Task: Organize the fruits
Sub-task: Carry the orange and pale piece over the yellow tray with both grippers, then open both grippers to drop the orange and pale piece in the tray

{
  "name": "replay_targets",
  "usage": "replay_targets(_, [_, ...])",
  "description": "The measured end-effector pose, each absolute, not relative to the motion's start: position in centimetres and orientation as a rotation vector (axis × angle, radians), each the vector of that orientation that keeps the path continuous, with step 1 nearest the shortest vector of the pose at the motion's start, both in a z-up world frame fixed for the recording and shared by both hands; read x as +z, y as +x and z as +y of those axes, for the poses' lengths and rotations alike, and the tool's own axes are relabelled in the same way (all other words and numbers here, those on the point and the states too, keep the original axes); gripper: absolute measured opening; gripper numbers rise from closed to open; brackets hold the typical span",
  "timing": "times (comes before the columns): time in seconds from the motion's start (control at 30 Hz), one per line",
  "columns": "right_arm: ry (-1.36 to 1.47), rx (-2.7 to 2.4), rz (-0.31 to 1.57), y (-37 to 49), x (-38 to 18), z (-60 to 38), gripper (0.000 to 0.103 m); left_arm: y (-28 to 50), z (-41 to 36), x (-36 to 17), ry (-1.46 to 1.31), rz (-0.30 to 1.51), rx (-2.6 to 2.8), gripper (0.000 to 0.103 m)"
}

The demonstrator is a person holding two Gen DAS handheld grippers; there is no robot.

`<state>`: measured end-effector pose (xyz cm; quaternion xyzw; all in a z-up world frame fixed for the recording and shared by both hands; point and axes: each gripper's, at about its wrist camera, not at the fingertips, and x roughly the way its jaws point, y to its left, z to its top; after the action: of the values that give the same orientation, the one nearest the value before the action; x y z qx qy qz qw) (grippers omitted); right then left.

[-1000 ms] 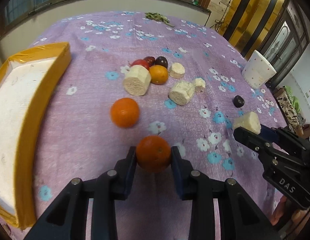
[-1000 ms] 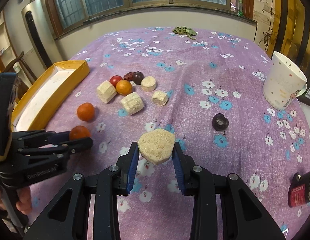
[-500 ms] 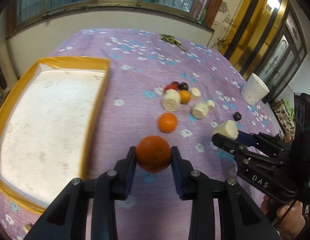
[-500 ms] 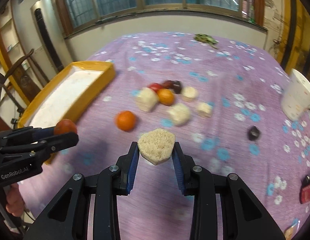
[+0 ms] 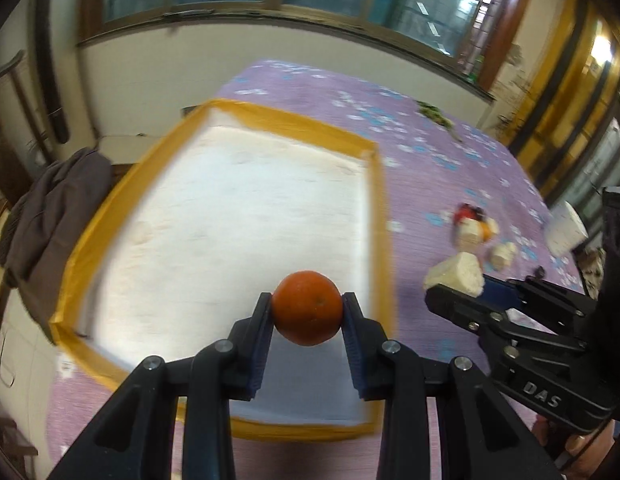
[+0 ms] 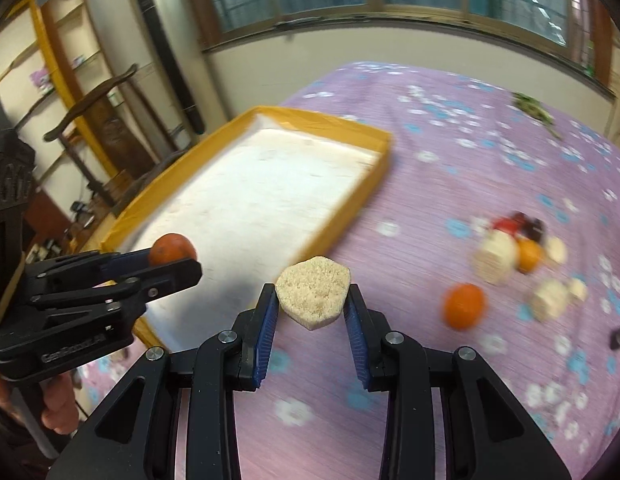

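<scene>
My left gripper [image 5: 307,310] is shut on an orange [image 5: 307,307] and holds it in the air over the near part of the yellow-rimmed white tray [image 5: 293,120]. My right gripper [image 6: 312,298] is shut on a pale sugarcane chunk [image 6: 313,298] above the purple cloth, just right of the tray [image 6: 342,124]. The right gripper with its chunk [image 5: 456,274] shows at the right of the left wrist view. The left gripper with the orange [image 6: 171,249] shows at the left of the right wrist view. The tray holds nothing.
A loose orange [image 6: 464,305], more sugarcane chunks [image 6: 494,257], a small orange, red and dark fruits [image 6: 522,224] lie on the flowered purple cloth to the right. A white cup [image 5: 564,229] stands at the far right. Dark clothing [image 5: 49,216] hangs left of the table.
Both grippers have swung left with their loads. The left gripper's orange has gone from above the cloth to above the tray. The fruit pile has slid to the right of both views.
</scene>
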<state>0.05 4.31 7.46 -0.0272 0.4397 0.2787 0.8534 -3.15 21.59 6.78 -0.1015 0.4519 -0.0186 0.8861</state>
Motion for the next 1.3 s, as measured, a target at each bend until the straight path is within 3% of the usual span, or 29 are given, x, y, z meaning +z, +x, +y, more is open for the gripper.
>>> replay_targets(0.43, [-0.157,0.721,1.039,0.2,4.0,13.5,0.032,-2.0,28.9,3.7,-0.233,0.996,0.098,0.036])
replay_targets(1.03, [-0.225,0.689,1.037,-0.7,3.7,13.6,0.04,-2.4,27.8,2.7,-0.04,0.998,0.147,0.038])
replay_targets(1.17, [-0.236,0.682,1.009,-1.6,4.6,12.6,0.043,-3.4,27.8,3.4,-0.03,0.981,0.182,0.06])
replay_targets(1.3, [-0.235,0.678,0.971,-2.5,5.7,10.9,0.046,-4.3,27.6,4.5,-0.027,0.951,0.2,0.068])
